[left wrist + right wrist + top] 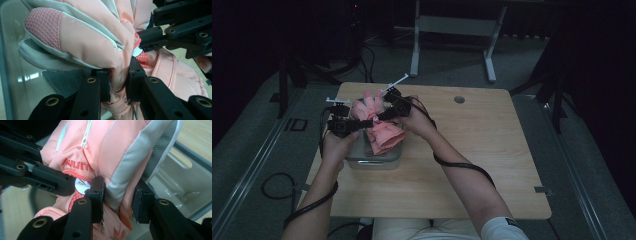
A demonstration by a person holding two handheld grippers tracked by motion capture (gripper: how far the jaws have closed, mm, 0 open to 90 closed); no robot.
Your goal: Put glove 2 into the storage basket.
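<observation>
A pale wooden bench (472, 150) with a round cable hole (459, 99) near its far edge is seen from above; a clear, rectangular plastic container (374, 161) stands near the bench's left edge, and a padded pink glove with pale grey trim (379, 127) is held over it, partly above the rim. The left gripper (362, 123) is closed on the glove's pink fabric, a fold being pinched tight between its black jaws in the left gripper view (119, 80); the right gripper (384, 114) is clamped on the glove's grey-trimmed edge (117, 192), fabric filling the gap between its jaws. Each gripper's linkage is crossed by the other's at close range, so much of the glove is hidden; the container's inside is largely covered by the glove. Red lettering (77, 166) is stitched on the glove, seen upside down and not legible; a red, white-dotted motif (75, 195) is partly cut off beside it. A grey metal frame (452, 30) stands on the dim floor beyond the bench.
</observation>
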